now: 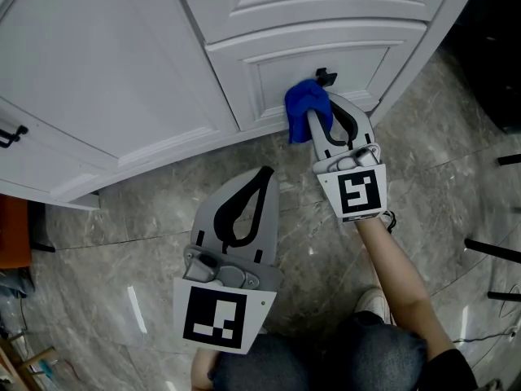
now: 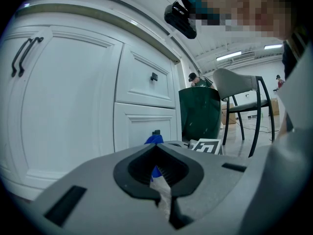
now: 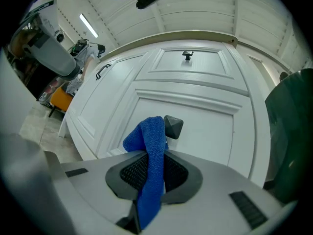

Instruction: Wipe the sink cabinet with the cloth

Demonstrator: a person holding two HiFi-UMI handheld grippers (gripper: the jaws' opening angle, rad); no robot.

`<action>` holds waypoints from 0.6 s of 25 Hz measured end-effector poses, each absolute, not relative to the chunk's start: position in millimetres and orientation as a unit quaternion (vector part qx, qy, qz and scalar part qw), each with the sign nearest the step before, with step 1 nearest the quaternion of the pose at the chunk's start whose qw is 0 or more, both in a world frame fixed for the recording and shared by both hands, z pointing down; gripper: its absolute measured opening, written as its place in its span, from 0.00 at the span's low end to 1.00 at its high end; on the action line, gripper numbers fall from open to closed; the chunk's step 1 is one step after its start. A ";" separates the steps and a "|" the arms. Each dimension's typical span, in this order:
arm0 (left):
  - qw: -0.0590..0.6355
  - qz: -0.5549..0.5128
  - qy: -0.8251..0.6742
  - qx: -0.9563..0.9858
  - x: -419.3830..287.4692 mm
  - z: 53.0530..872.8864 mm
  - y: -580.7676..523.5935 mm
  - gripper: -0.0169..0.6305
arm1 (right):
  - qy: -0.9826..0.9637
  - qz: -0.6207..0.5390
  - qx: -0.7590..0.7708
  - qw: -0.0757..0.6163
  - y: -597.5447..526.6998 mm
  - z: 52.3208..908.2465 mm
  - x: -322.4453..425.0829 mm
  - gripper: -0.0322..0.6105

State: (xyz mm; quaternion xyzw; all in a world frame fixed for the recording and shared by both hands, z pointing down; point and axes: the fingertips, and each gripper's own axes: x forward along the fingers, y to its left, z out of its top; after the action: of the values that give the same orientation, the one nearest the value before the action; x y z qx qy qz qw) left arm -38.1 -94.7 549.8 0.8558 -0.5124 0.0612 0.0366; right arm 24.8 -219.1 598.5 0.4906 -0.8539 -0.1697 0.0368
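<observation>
The right gripper (image 3: 151, 156) is clamped on a blue cloth (image 3: 149, 141), which hangs down between its closed jaws. The cloth's bunched top lies at 12 o'clock from the jaws, just beside a dark knob (image 3: 172, 126) on the lower drawer front of the white sink cabinet (image 1: 122, 72). The left gripper (image 1: 264, 174), at 7 o'clock from the right one, is closed on nothing and hovers over the grey marble floor (image 1: 122, 243).
</observation>
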 end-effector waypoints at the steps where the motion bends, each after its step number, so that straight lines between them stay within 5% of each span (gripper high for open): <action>1: 0.037 0.061 -0.513 0.856 -38.1 549.7 -94.6 0.03 | -0.852 -0.174 0.491 0.039 -219.3 598.5 26.3 0.14; 15: 0.037 0.060 -0.509 0.858 -36.7 547.3 -92.5 0.04 | -0.837 -0.183 0.514 0.039 -224.8 602.5 51.6 0.14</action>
State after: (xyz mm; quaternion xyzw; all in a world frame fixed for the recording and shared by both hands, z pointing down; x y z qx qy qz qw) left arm -36.7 -92.5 547.3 0.8577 -0.5094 0.0596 0.0368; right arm 51.6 -224.8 602.5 0.5142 -0.8371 -0.1827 0.0393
